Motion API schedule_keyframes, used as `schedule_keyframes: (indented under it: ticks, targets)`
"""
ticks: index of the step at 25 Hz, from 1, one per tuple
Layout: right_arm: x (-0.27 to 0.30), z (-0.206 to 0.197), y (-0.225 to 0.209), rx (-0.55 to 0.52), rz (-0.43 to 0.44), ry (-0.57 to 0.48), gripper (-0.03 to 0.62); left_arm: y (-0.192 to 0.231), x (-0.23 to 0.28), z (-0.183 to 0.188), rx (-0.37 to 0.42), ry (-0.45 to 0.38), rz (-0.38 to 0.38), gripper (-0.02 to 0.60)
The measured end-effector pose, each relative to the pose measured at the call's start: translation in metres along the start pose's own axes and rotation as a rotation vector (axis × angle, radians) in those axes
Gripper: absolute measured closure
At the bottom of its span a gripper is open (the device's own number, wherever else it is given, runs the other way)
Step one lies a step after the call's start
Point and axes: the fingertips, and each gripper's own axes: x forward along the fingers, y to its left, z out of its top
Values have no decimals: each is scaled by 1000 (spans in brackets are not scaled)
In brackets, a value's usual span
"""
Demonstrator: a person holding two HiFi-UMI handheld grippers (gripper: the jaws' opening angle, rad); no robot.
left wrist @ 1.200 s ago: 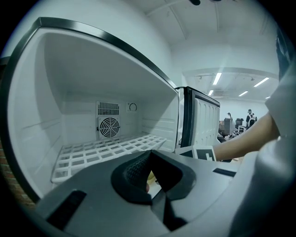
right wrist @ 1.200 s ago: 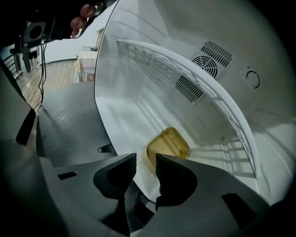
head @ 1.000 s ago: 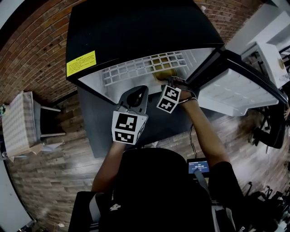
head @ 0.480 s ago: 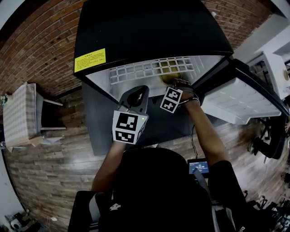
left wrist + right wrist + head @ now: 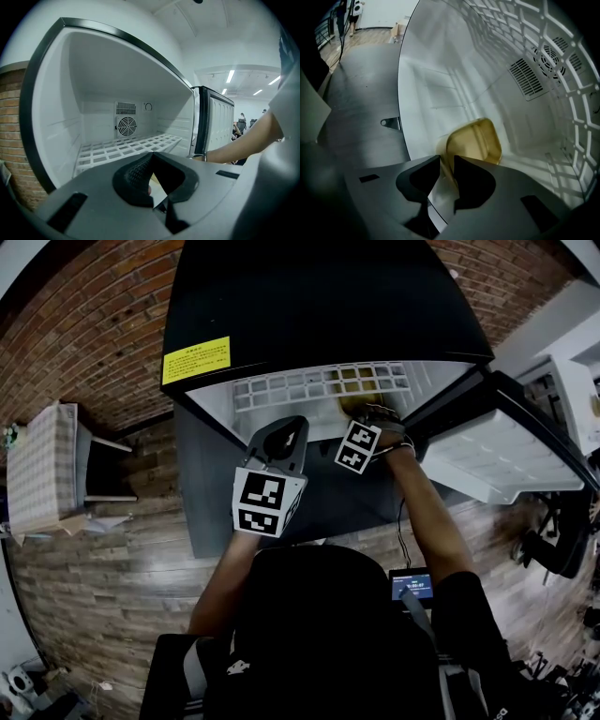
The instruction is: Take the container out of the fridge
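A small black fridge stands with its door swung open to the right. Inside it, a translucent yellow container rests against the white inner wall; the head view shows the container under the wire shelf. My right gripper reaches into the fridge. Its jaws are closing, with the container's near rim between them and a narrow gap still showing. My left gripper hovers in front of the fridge opening, jaws together and empty. In its own view the left gripper faces the bare white shelf.
A fan grille sits on the fridge's back wall. A yellow label marks the fridge top. To the left, against the brick wall, stands a small cloth-covered table. The floor is wood planks. Dark equipment stands at the far right.
The head view has drifted a little, so the fridge sits further right in the picture. Both grippers keep about the same places at the fridge opening.
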Motion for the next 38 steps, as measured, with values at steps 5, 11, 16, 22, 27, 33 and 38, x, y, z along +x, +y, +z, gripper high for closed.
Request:
schedule_keyframes:
  ticks: [5, 11, 16, 22, 27, 33, 38]
  targets:
    - [-3, 0, 3, -1, 11, 5, 479, 0, 0, -1, -4, -1, -8, 568]
    - [-5, 1, 5, -26, 21, 16, 503, -2, -3, 0, -2, -4, -19, 568]
    - [-9, 6, 5, -12, 34, 6, 517, 3, -8, 0, -7, -7, -18, 568]
    - [-18, 12, 7, 1, 49, 6, 534, 7, -13, 1, -20, -14, -26, 568]
    - [-27, 15, 12, 4, 58, 8, 539, 7, -18, 4, -29, -27, -37, 568]
    - [-37, 18, 21, 12, 64, 15, 542, 7, -26, 2, -31, -28, -61, 568]
    - [-47, 20, 28, 26, 67, 26, 542, 6, -33, 3, -29, -33, -81, 568]
